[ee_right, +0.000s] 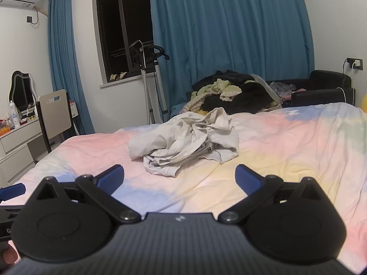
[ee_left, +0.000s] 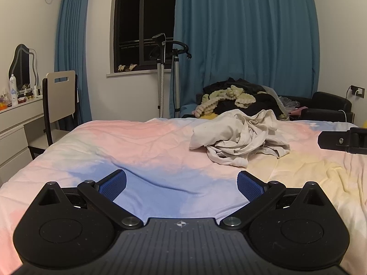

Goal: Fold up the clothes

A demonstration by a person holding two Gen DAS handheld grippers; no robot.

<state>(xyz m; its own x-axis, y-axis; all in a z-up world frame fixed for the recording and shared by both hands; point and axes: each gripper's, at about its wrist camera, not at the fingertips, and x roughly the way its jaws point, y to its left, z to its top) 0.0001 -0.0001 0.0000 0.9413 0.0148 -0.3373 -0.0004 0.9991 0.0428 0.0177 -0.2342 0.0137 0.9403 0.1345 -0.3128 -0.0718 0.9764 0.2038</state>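
Both grippers hover low over the bed with jaws spread wide and nothing between the blue pads. Left gripper [ee_left: 181, 184] sits over the blue patch of the pastel duvet [ee_left: 142, 142]; the crumpled beige garment [ee_left: 238, 135] lies ahead of it and off to its right, well apart from the fingertips, no contact. Right gripper [ee_right: 180, 177] is over the yellow-pink area of the duvet [ee_right: 286, 142]; same beige garment [ee_right: 185, 139] lies ahead and slightly left of its centreline, nearer to this gripper than to the left one but still clear of the pads. Garment is a bunched heap, unfolded, lying on the middle of the bed towards the far edge. In the left wrist view a black part of the right gripper [ee_left: 344, 139] pokes in at the right edge, level with the garment. In the right wrist view a blue fingertip of the left gripper [ee_right: 11, 190] shows at the left edge, and a bit of the person's finger [ee_right: 8, 257] at the bottom-left corner. Background: pile of dark and pale-green clothes [ee_right: 229, 94] beyond the bed, teal curtains [ee_right: 229, 27], dark window [ee_right: 123, 23], garment steamer stand [ee_right: 146, 68], chair [ee_right: 55, 112] and white dresser [ee_right: 16, 137] on the left.
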